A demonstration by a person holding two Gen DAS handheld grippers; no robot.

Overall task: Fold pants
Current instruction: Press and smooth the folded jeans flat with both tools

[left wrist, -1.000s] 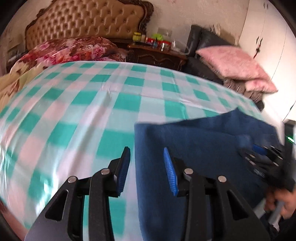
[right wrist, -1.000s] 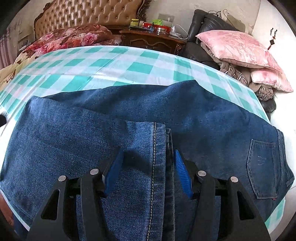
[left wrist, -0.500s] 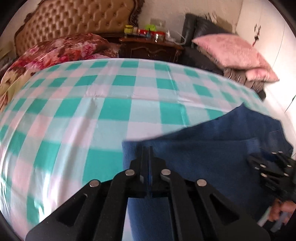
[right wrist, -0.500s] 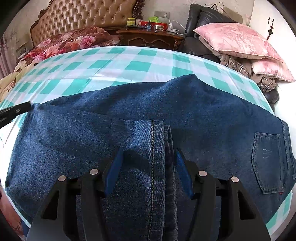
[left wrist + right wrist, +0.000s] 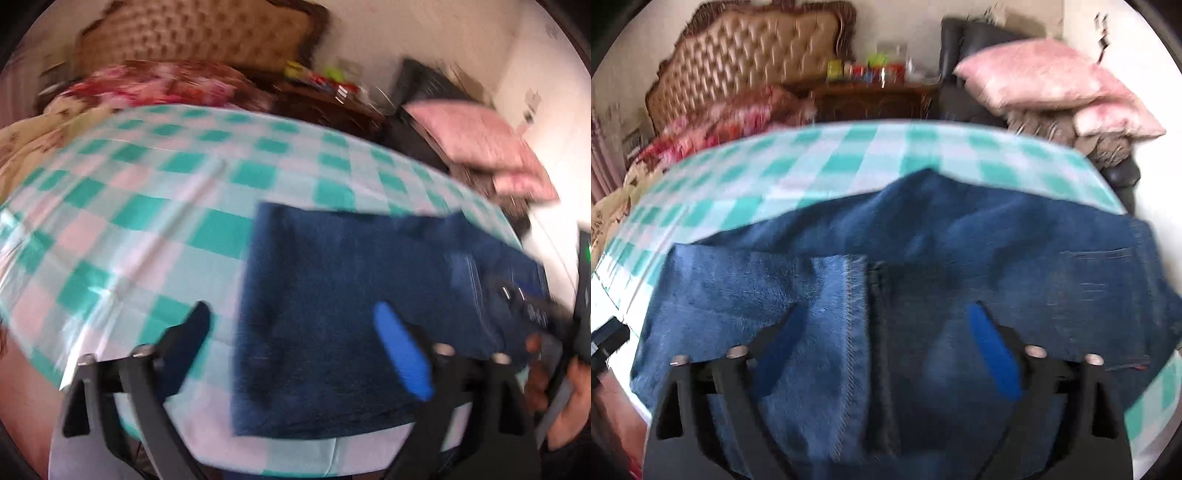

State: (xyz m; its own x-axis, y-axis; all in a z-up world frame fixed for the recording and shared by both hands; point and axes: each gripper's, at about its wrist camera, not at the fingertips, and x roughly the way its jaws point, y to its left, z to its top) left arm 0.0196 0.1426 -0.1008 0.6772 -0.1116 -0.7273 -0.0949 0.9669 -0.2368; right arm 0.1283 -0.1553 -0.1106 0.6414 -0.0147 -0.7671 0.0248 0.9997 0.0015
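Observation:
The dark blue jeans (image 5: 351, 310) lie folded on the green-and-white checked sheet (image 5: 155, 206). In the right wrist view they (image 5: 923, 236) fill the middle, with a stitched hem edge (image 5: 849, 332) and a back pocket (image 5: 1108, 284) at the right. My left gripper (image 5: 295, 343) is open wide, with its jaws either side of the jeans' left edge and holding nothing. My right gripper (image 5: 886, 339) is open wide over the hem, apart from the cloth. It also shows at the right in the left wrist view (image 5: 524, 306). Both views are blurred.
A tufted headboard (image 5: 757, 62) and floral bedding (image 5: 713, 129) are at the far left. A dark nightstand with jars (image 5: 871, 92) stands behind the bed. Pink pillows (image 5: 1045, 77) lie on a dark chair at the right. The bed's near edge (image 5: 258, 458) is close below.
My left gripper shut half a second ago and has opened wide, pulled back toward the bed's near edge. My right gripper has opened wider and drawn back a little.

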